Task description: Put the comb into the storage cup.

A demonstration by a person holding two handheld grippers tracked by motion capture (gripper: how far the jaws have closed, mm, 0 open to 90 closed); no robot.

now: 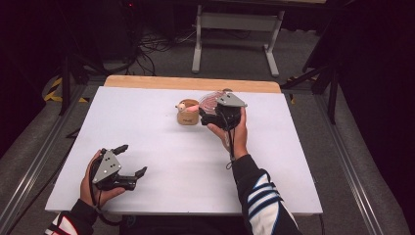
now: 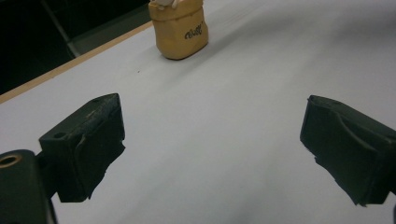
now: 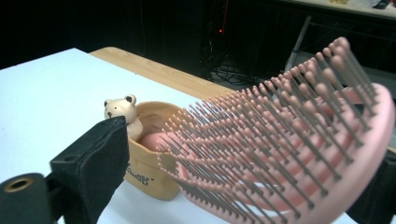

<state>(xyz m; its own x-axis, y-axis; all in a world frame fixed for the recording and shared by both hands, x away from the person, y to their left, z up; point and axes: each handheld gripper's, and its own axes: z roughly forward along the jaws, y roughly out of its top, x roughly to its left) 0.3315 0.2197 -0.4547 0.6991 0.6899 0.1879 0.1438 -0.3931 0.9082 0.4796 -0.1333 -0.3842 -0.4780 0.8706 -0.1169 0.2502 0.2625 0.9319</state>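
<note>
Hairbrush: I see the pink hairbrush (image 3: 280,140) held up off the counter by my right claw (image 1: 215,113), at the far middle of the counter, its handle end down inside the tan cup (image 1: 187,117).
Long axis: it slants from the cup up towards my right claw; in the high view the handle (image 1: 192,108) points left into the cup and the head (image 1: 209,101) rises to the right.
Bristles: in the right gripper view the bristles face up and towards the camera, pink tips on grey stems.
Right claw: closed on the head of the hairbrush, one black jaw at each side of it; the right hand (image 1: 234,134) holds it well above the counter.
Cup: tan, upright, with a small bear figure (image 3: 122,112) on its rim and dark lettering on its side; it stands just left of my right claw.
Left claw: my left claw (image 1: 131,160) is spread wide with nothing between its jaws, low over the near left part of the white counter (image 1: 147,132), well apart from the cup.
Counter: white sheet with a wooden strip (image 1: 191,83) along the far edge.
</note>
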